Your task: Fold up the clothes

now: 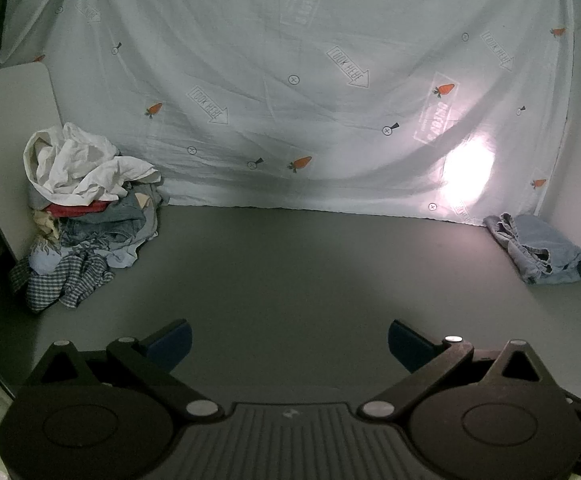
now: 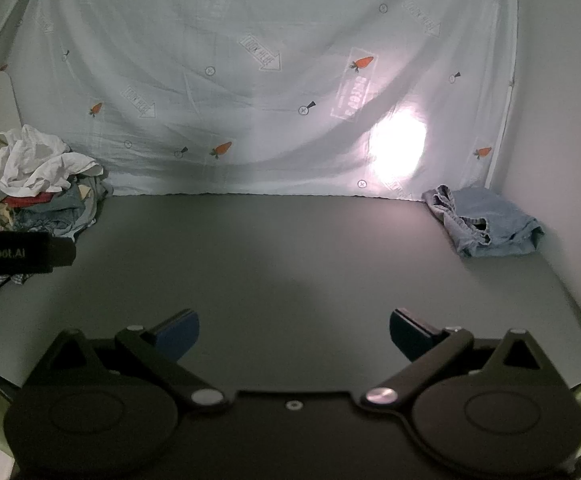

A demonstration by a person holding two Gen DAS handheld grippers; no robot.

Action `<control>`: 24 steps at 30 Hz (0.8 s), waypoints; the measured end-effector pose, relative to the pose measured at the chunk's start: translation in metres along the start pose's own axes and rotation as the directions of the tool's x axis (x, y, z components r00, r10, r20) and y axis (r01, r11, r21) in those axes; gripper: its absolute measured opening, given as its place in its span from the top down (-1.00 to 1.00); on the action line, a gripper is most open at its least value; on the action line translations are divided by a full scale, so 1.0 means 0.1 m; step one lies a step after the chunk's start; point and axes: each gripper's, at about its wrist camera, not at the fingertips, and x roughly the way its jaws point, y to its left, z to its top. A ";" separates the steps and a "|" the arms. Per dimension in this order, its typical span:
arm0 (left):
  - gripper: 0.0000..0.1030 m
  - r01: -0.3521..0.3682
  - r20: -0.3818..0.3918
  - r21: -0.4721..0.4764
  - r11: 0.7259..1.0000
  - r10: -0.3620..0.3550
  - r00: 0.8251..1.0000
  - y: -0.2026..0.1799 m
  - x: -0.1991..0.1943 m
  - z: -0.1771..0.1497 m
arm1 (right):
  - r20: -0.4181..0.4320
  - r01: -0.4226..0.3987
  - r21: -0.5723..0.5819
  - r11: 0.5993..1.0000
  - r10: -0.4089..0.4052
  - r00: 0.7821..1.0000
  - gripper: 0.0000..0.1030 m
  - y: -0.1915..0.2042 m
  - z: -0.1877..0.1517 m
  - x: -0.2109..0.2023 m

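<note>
Two handheld grippers hover side by side above a grey tabletop, both pointing level toward the far edge. The left gripper has its blue-padded fingers spread wide with nothing between them. The right gripper is spread just as wide and also holds nothing. In the right wrist view, part of the left gripper's black body shows at the left edge.

A heap of unfolded clothes sits in the far left corner of the tabletop. A crumpled white garment lies on top, with red and denim pieces under it, and a blue checked cloth spills toward the near side. At the far right, well apart from the heap, lies a folded pale denim garment, close to the white wall.

Both grippers are well apart from all the clothes. Behind the tabletop hangs a pale sheet printed with small carrots, with a bright light spot low on its right side.
</note>
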 end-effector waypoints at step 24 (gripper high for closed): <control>-1.00 -0.008 -0.004 0.016 1.000 0.008 1.000 0.03 0.00 0.02 | -0.005 -0.009 -0.002 1.000 0.009 1.000 -1.00 -0.07 0.00 0.01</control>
